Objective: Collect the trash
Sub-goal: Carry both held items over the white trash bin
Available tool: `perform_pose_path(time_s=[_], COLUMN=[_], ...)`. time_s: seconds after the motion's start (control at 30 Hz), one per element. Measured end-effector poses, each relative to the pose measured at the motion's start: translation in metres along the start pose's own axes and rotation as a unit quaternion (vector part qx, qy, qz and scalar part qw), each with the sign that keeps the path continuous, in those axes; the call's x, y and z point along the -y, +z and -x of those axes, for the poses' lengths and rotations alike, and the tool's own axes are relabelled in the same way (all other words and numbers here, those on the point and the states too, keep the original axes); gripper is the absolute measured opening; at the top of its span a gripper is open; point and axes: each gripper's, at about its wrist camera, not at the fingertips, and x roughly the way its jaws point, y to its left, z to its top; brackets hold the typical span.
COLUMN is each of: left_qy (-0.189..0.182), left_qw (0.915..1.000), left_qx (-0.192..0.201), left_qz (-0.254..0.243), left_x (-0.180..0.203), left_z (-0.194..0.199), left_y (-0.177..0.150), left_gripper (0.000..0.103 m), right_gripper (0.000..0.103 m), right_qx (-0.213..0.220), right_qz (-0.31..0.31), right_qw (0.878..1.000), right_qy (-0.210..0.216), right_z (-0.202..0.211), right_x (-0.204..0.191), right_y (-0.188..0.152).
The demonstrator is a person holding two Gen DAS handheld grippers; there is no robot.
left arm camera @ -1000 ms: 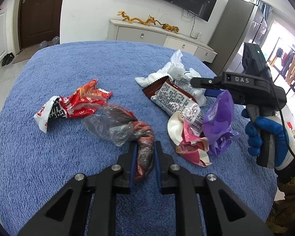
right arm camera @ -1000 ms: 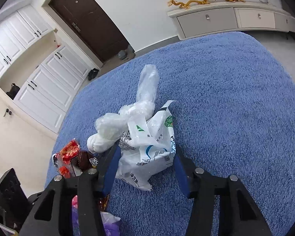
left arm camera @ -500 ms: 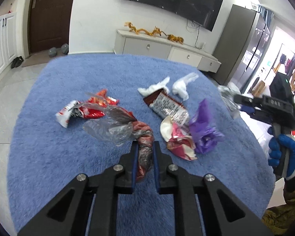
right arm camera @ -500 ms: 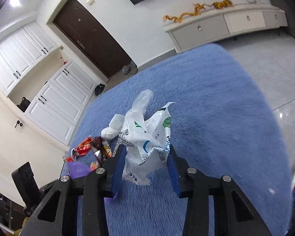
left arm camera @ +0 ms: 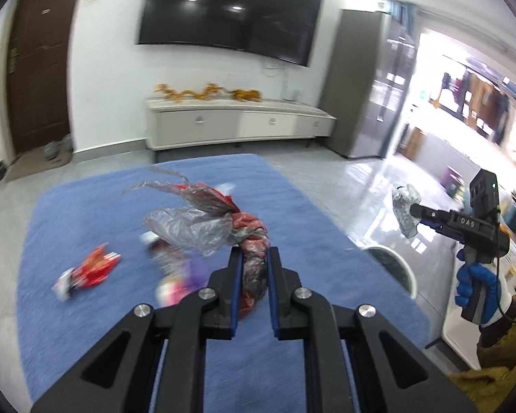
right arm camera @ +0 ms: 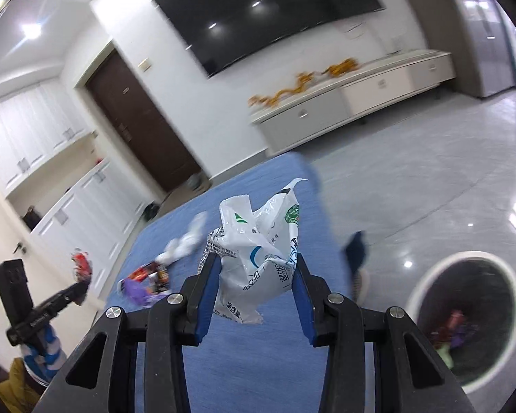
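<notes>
Pinching a twisted clear-and-red plastic bag [left arm camera: 223, 223] in the nearly closed left gripper [left arm camera: 254, 275], lifted clear of the blue rug [left arm camera: 86, 327]; clamping a crumpled white printed bag [right arm camera: 261, 258] in the right gripper [right arm camera: 256, 289], jaws just narrowed on it, near the trash bin [right arm camera: 426, 285]. Wrappers [left arm camera: 89, 270] lying on the rug.
</notes>
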Motion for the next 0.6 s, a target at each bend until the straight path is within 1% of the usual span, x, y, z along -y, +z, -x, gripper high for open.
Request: perform_pose_path(time_s=[0.07,0.17,0.2,0.23,0.3,0.43,0.5,0.53,0.6], left_qy=[-0.022,-0.066,-0.075,-0.093,-0.117,-0.159,-0.181,-0.189,-0.21], left_qw=[0.9996,0.9963,0.9951,0.9923,0.9875,0.976,0.97,0.9674,0.9613], left_qx=[-0.009,-0.033,-0.039,-0.051,-0.069,-0.112,-0.131,-0.14,-0.159], left_qz=[-0.014,-0.044,-0.051,-0.065,-0.08,-0.098,-0.096,-0.093,-0.081], left_x=[0.023,0.076,0.089,0.113,0.144,0.214,0.239,0.252,0.27], left_z=[-0.019,-0.063,-0.072,-0.091,-0.122,-0.186,-0.208,-0.222,-0.246], left_y=[0.012,0.03,0.032,0.037,0.044,0.051,0.051,0.052,0.053], left_gripper=[0.012,0.012,0.013,0.013,0.013,0.013,0.014,0.014,0.014], right_gripper=[0.039,0.039,0.039,0.039,0.039,0.039,0.039,0.041,0.041], right_qx=[0.015,0.027,0.028,0.028,0.026,0.014,0.008,0.004,-0.003], right_qz=[-0.006,-0.023,-0.031,-0.036,-0.053,-0.081,-0.09,-0.094,-0.101], right_qw=[0.999,0.996,0.994,0.992,0.988,0.981,0.979,0.978,0.975], right_qy=[-0.036,-0.084,-0.103,-0.115,-0.14,-0.174,-0.183,-0.187,-0.196], right_z=[0.019,0.04,0.045,0.048,0.053,0.051,0.048,0.046,0.045], right_x=[0.024,0.058,0.072,0.084,0.107,0.143,0.155,0.165,0.176], right_y=[-0.001,-0.006,-0.008,-0.01,-0.017,-0.027,-0.029,-0.029,-0.034])
